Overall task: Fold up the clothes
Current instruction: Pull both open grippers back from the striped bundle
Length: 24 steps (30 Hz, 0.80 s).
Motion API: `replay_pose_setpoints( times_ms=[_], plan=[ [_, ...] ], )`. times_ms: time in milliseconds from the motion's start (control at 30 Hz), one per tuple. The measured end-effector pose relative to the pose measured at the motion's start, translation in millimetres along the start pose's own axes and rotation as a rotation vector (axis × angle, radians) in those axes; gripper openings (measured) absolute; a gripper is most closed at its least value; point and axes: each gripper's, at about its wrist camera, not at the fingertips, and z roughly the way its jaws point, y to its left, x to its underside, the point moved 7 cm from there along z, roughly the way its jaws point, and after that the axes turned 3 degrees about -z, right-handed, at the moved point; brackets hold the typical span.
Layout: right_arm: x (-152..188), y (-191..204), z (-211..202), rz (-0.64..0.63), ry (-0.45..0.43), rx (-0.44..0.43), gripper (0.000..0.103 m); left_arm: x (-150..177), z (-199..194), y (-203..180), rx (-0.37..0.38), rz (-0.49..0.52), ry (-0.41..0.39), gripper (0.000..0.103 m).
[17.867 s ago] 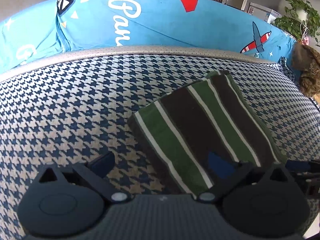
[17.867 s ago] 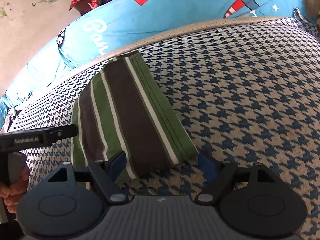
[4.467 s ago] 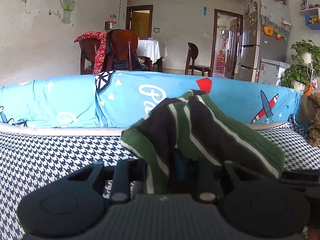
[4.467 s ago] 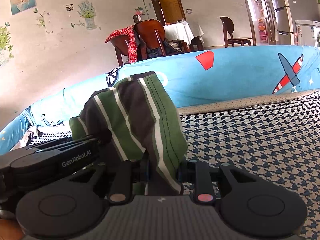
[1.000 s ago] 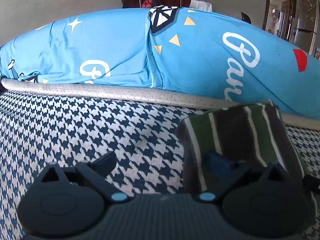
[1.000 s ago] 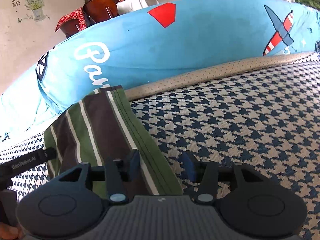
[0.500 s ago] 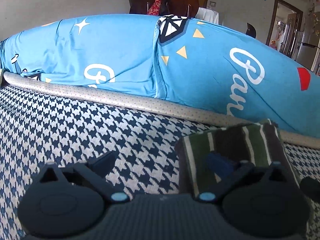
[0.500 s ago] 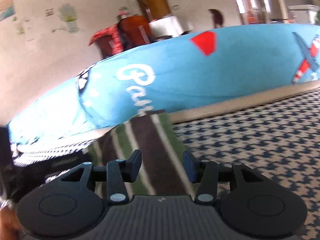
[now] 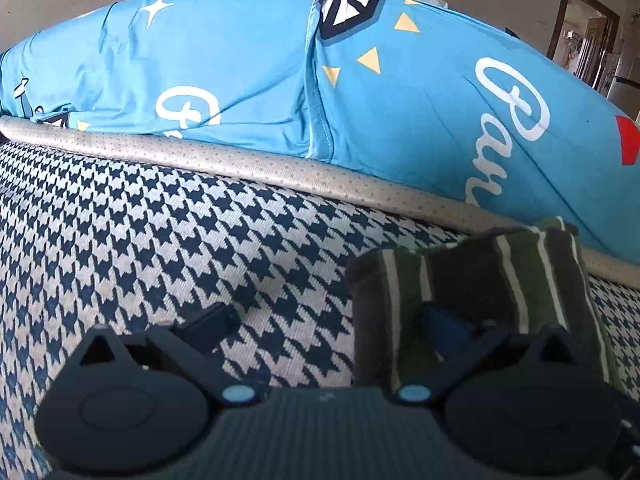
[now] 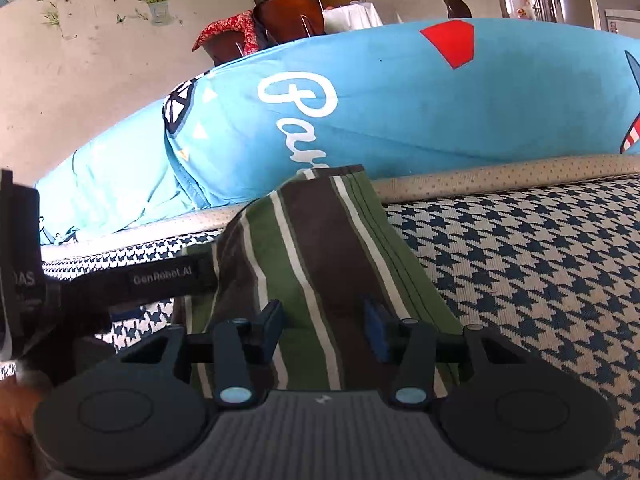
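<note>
The folded striped garment [image 10: 320, 264] is laid against the blue cushion [image 10: 400, 112], houndstooth sofa seat [image 10: 540, 280] clear rightward, with both left tongs [image 9: 328, 316] and right tongs [image 10: 324, 324] parted, gripping nothing.

The shirt [image 10: 320, 264] is soft striped cloth, the seat [image 9: 160, 232] coarse woven houndstooth, the gripper [image 10: 324, 324] matt black plastic.

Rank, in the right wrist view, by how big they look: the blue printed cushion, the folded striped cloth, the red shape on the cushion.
1. Blue printed fabric cushion, largest.
2. Folded green, brown and white striped cloth; it lies nearer the camera, so its true size is unsure.
3. Red printed shape, smallest.
</note>
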Motion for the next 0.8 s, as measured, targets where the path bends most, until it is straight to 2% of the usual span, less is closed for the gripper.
replay_pose_setpoints(
  times_ms=[233, 333, 467, 800],
  plan=[
    [-13.1, -1.0, -10.6, 0.023, -0.019, -0.023, 0.046, -3.2, -18.5, -6.4, 0.03, 0.018, -0.009, 0.103],
    [-20.7, -7.1, -16.3, 0.036, -0.042, -0.001, 0.046, -0.3, -30.5, -13.3, 0.058, 0.034, -0.013, 0.103],
    [-20.3, -15.2, -15.7, 0.064, -0.021, 0.016, 0.046, 14.7, -42.4, -24.5, 0.092, 0.086, 0.011, 0.103],
    [-9.8, -18.8, -7.8, 0.019, 0.02, 0.073, 0.046, 53.2, -38.6, -16.5, 0.06, 0.201, 0.057, 0.103]
  ],
)
